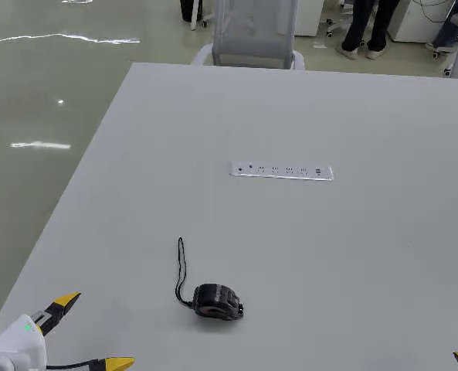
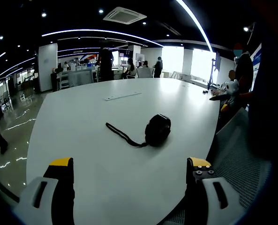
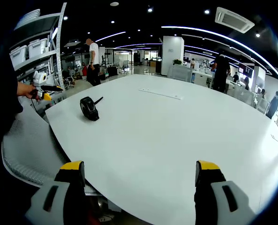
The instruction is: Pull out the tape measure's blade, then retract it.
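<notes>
My left tongs (image 1: 93,330) and right tongs (image 3: 139,168) gape wide; the tape measure (image 1: 217,301) lies lower center on the surface (image 1: 329,255), untouched.

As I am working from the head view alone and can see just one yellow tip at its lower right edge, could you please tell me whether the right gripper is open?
Observer: Yes. In its own view the right gripper has its jaws wide apart, with nothing between them.
Operator: Thank you. Is the tape measure lined up in front of it?
Observer: No. There the tape measure lies well off to the left of the jaws.
Operator: And how is the left gripper aimed?
Observer: Its own view shows the tape measure almost straight ahead of the open jaws, apart from them.
</notes>
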Demonstrator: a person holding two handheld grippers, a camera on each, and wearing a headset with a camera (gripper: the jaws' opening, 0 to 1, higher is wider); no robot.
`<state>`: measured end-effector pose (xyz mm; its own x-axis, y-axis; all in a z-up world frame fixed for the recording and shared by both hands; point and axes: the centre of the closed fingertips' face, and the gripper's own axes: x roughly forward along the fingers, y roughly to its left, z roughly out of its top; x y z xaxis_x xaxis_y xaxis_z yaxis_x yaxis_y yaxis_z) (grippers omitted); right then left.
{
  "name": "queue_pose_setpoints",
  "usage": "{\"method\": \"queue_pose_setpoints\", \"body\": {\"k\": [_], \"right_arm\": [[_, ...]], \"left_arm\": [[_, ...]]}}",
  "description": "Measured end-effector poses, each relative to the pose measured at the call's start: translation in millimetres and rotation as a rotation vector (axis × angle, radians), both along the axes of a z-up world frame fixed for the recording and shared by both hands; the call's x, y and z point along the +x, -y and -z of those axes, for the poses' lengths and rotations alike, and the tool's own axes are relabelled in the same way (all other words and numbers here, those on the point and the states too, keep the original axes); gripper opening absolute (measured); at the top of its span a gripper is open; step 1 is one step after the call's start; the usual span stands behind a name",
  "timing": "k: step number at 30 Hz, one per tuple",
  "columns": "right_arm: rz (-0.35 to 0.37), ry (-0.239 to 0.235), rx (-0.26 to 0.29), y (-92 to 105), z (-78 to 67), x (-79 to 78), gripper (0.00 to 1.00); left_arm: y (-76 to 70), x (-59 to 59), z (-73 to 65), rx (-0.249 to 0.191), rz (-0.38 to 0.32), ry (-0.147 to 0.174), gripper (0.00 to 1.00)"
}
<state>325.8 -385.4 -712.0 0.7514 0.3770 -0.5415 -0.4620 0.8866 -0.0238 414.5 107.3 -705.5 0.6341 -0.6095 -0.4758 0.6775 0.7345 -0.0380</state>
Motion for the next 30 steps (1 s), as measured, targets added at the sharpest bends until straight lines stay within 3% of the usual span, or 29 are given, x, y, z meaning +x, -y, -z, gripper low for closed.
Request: {"method": "queue_pose_setpoints", "body": {"k": [6,12,30], "right_arm": [[-0.005,0.0,0.0,-1.9,0.6,-0.7,1.0],[-0.022,-0.001,-0.001,-6.9,2.6,1.8,1.0],[-0.088,0.013,-0.006,-21.0,-0.3,14.6,0.99]], "left_arm": [[1.9,-0.3,-0.1,0.0,0.005,-0.006,0.99],[18.7,1.4,0.9,0.024,0.054,-0.004,0.99],[61.1,25.8,-3.3,0.086,0.199,0.016,0.99]]}}
